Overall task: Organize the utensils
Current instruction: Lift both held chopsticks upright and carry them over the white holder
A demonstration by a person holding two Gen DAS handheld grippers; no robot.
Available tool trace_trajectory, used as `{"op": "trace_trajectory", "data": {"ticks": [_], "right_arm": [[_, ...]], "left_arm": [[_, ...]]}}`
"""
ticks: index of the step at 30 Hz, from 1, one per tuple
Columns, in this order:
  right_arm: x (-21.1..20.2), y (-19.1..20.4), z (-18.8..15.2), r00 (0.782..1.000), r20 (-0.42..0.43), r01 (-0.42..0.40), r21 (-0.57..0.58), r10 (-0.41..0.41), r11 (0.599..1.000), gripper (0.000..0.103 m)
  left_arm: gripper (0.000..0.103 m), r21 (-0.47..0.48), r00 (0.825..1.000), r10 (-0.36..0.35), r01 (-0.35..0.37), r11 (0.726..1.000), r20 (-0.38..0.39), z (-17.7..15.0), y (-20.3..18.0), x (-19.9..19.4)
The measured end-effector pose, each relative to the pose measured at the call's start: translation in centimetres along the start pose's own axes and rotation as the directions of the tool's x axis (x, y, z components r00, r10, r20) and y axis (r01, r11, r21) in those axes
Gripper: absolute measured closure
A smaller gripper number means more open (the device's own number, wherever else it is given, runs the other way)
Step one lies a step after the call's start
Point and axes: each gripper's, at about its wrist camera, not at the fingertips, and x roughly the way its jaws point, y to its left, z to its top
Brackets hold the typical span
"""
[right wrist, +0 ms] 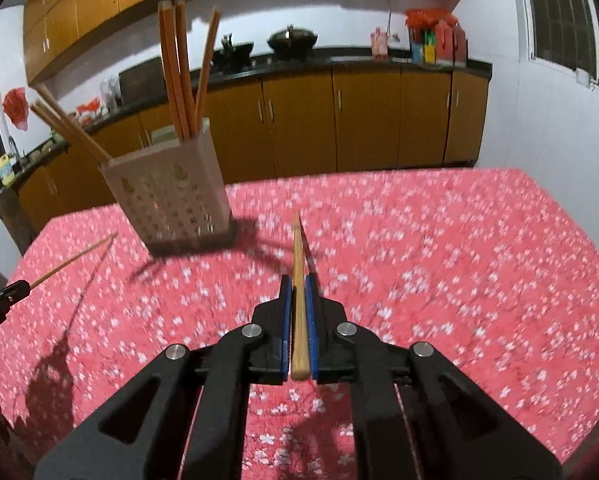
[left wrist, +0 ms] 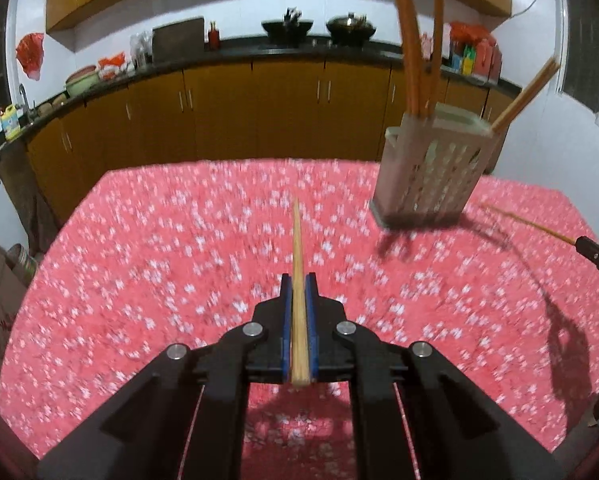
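The left tongs point(left wrist: 298, 280) are clenched on a pale chopstick point(left wrist: 297, 264), pinched between the blue pads point(left wrist: 286, 320) and running straight forward past the tips, over the pink flowered tabletop point(left wrist: 159, 272). Ahead and to the right of these tongs stands the holder point(left wrist: 427, 176), a pale slotted box on the tabletop, with orange chopsticks point(left wrist: 413, 64) upright in its far side and more leaning out to its right. At the right edge of this view, the right tongs point(left wrist: 595, 256) show with a thin stick reaching toward the holder.

The right tongs point(right wrist: 298, 280) are likewise clamped on a second chopstick point(right wrist: 297, 256) between their pads, pointing forward above the tabletop point(right wrist: 459, 260). From here the holder point(right wrist: 171, 196) sits ahead and to the left, well apart from the tips. The left tongs point(right wrist: 3, 300) appear at the far left; motion blur makes it hard to judge how high either held stick is above the cloth.
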Motion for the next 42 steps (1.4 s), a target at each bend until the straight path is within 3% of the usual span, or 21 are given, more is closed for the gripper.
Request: {"op": "trace_trajectory", "data": {"ticks": [5, 12, 18, 23, 29, 36, 42], "right_arm": [[-1.8, -0.2, 1.5, 0.998, 0.066, -0.015, 0.002, 0.015, 1.000, 0.095], [-4.1, 0.5, 3.5, 0.988, 0.153, -0.032, -0.012, 0.033, 0.999, 0.095], [-4.7, 1.1, 4.6, 0.982, 0.186, -0.029, -0.029, 0.034, 0.999, 0.095], [-6.1, 1.6, 6.8, 0.970, 0.221, -0.094, -0.028, 0.098, 0.995, 0.096], [-9.8, 3.0, 10.4, 0.921, 0.328, -0.202, -0.053, 0.208, 0.978, 0.096], [-11.6, 5.2, 13.9, 0.843, 0.483, -0.223, -0.088, 0.237, 0.971, 0.096], [-9.7, 6.4, 15.9, 0.809, 0.549, -0.200, -0.078, 0.210, 0.977, 0.096]], "left_arm": [[0.095, -0.007, 0.996, -0.013, 0.014, 1.000, 0.091, 2.0, 0.0, -2.3], [0.095, -0.016, 0.977, -0.043, 0.048, 0.999, 0.209, 4.5, -0.2, -5.6], [0.095, -0.016, 0.968, -0.079, 0.085, 0.996, 0.238, 6.0, -0.5, -6.5], [0.095, 0.017, 0.954, -0.137, 0.138, 0.990, 0.268, 7.5, -1.7, -7.8], [0.095, 0.072, 0.918, -0.230, 0.218, 0.973, 0.322, 9.7, -4.1, -10.2], [0.095, 0.117, 0.871, -0.263, 0.235, 0.965, 0.416, 13.3, -7.0, -11.9], [0.095, 0.090, 0.862, -0.225, 0.207, 0.974, 0.455, 16.5, -7.8, -10.6]]}}
